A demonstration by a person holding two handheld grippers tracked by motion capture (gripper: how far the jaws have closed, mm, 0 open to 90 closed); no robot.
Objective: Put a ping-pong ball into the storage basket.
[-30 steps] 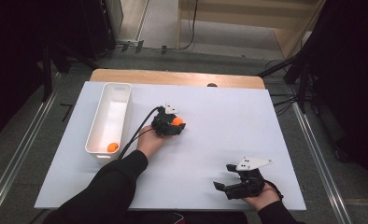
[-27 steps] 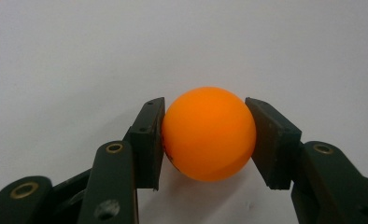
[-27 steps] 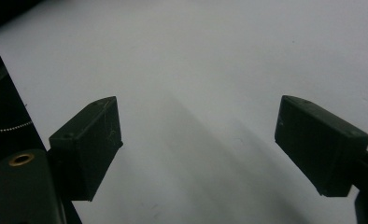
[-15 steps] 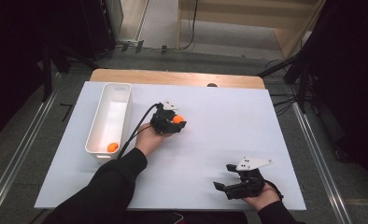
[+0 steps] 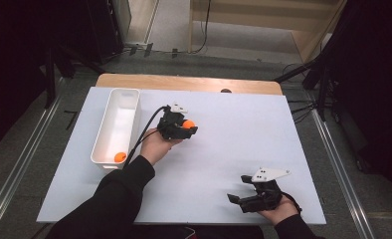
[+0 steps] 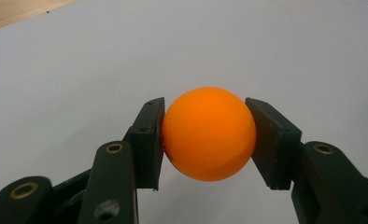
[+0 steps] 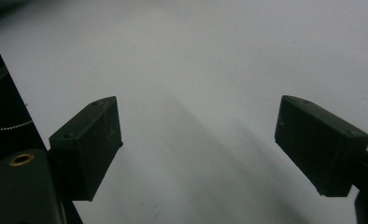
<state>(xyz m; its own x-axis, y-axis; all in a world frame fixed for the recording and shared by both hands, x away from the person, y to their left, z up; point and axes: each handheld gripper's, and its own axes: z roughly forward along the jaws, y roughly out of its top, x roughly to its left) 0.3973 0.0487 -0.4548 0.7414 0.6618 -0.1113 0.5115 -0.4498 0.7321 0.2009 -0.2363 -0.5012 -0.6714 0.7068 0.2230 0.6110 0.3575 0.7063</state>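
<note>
High view: left gripper (image 5: 188,128) clamped on orange ball (image 5: 187,124), white bin (image 5: 115,127) just to its left; right gripper (image 5: 247,199) slack, nothing btwn jaws.

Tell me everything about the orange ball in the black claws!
The orange ball is round, smooth and plain, and looks like light plastic. The left gripper pinches it, one black pad pressing each side. It hangs just above the white table, right of the white bin, touching nothing else.

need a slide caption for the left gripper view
Left gripper fingers clamp an orange ball from both sides above the white table.
</note>
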